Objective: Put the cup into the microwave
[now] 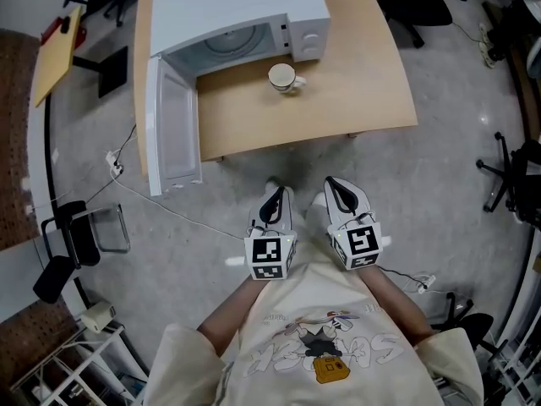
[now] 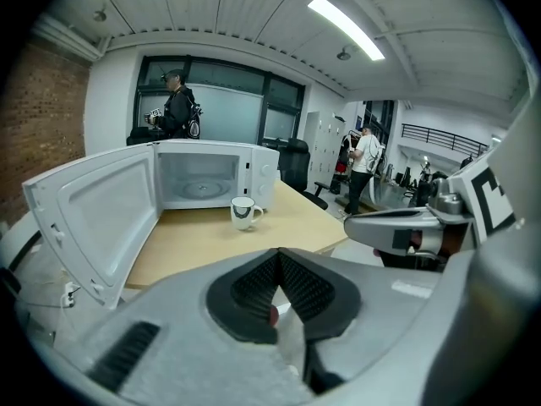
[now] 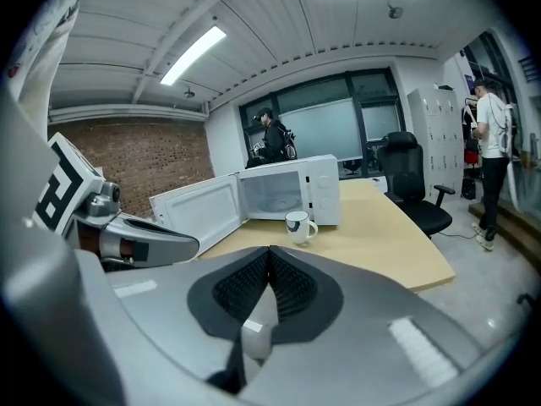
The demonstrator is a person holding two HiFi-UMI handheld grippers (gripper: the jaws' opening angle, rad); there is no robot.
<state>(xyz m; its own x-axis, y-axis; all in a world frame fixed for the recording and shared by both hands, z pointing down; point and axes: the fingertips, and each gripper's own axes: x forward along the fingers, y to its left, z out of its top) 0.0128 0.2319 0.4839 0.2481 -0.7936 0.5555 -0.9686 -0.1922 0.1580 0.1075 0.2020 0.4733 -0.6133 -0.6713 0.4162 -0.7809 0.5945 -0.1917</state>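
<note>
A white cup (image 1: 281, 77) with a dark rim stands on the wooden table (image 1: 355, 91), just in front of the white microwave (image 1: 245, 15). The microwave's door (image 1: 172, 125) hangs wide open to the left and its chamber is empty. The same cup (image 2: 243, 212) (image 3: 297, 226) shows in both gripper views. My left gripper (image 1: 272, 204) and right gripper (image 1: 341, 196) hover side by side over the floor, short of the table's near edge. Both are shut, pads together, with nothing between them (image 2: 278, 263) (image 3: 270, 263).
Grey floor lies between me and the table. A white cable (image 1: 169, 210) runs across the floor from the microwave side. Black office chairs (image 1: 516, 184) stand at the right, a wire rack (image 1: 76, 362) at lower left. People (image 2: 176, 108) stand far behind the table.
</note>
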